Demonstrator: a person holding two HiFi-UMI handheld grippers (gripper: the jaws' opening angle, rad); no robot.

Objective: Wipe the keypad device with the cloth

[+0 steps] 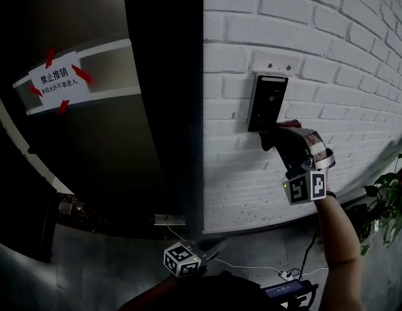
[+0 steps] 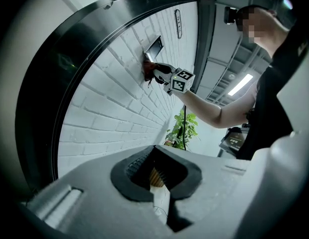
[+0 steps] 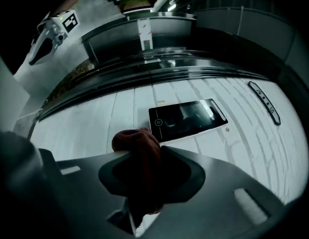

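My right gripper (image 3: pixel 150 178) is clamped on the dark red cloth (image 3: pixel 138 146), which is bunched at the near end of the keypad device (image 3: pixel 189 119) just ahead. My left gripper (image 2: pixel 157 180) has its jaws together, holding nothing.

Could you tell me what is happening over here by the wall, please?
A person is working with a hand-held tool in each hand. The right tool is shut on a bunched dark red cloth and holds it up at the white brick wall, right at the lower end of the black wall-mounted keypad device. Most of the device's glossy face is uncovered. The left tool hangs low, away from the wall, shut and empty.
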